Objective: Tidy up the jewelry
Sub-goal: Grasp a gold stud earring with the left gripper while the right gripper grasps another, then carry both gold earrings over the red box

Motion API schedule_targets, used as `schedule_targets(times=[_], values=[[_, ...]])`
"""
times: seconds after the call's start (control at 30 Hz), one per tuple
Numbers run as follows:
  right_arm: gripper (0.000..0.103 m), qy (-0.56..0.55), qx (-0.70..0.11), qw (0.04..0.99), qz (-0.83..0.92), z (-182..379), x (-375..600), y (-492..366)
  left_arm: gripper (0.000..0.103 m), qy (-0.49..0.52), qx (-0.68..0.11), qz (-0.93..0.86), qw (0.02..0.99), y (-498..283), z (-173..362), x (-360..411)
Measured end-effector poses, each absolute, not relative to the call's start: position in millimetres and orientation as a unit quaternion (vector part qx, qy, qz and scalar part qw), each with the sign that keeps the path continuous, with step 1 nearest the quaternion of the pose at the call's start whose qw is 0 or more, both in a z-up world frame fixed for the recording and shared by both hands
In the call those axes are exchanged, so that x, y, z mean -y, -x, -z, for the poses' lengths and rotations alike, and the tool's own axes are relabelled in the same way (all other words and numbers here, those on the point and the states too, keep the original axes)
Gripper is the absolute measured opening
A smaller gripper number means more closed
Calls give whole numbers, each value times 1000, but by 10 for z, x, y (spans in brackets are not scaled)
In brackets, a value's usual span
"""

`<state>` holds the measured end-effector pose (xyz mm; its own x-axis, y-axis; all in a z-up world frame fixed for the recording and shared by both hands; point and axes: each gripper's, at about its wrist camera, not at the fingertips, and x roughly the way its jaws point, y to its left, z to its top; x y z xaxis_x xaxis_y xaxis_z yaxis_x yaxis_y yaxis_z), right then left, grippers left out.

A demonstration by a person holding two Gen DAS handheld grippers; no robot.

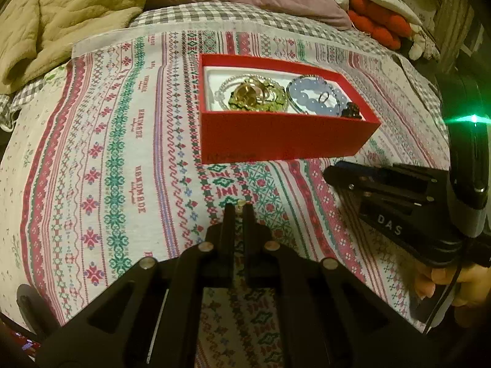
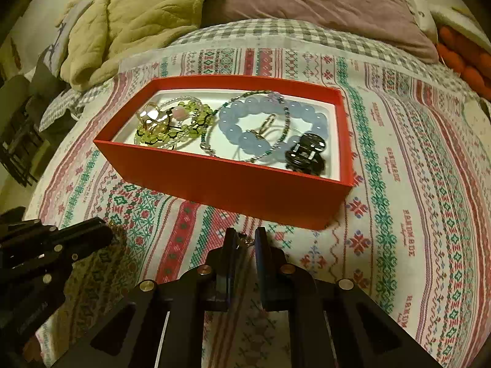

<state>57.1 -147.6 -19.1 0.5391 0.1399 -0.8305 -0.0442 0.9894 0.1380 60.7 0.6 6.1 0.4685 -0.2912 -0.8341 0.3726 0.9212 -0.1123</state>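
On a bed spread with a white cloth (image 2: pixel 399 184) woven in red and green folk-pattern stripes sits an open red rectangular cardboard box (image 2: pixel 233 184) with a white lining. Inside it, at the left end, lies a yellow-green beaded bracelet (image 2: pixel 172 128) tangled with gold-coloured rings (image 2: pixel 150 116); in the middle is a pale blue round-bead bracelet (image 2: pixel 245 122) with a thin silver chain (image 2: pixel 260 153) looped across it, and at the right end a small black hair claw clip (image 2: pixel 307 155).

The left gripper (image 1: pixel 238 207), low over the cloth just in front of the box, has its black jaws drawn nearly together on a tiny pale-headed piece (image 1: pixel 241 203) at their tips; what it is cannot be told.

The right gripper (image 2: pixel 245 239), also near the box's front wall, has its jaws close together with a narrow gap, and a small gold-coloured trinket on a fine chain (image 2: pixel 245 241) sits between the tips. Whether the pads actually press it is unclear.

A beige quilted blanket (image 2: pixel 132 15) and a mauve pillow (image 2: pixel 322 3) lie behind the box.
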Motion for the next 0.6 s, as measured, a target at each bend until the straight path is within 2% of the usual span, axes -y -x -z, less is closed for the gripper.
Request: schedule_targets(times=[0.6], values=[[12,-120,-489,860,-80,-131,1764,-396,5,-13,-486,195,852,-587,-254,12]])
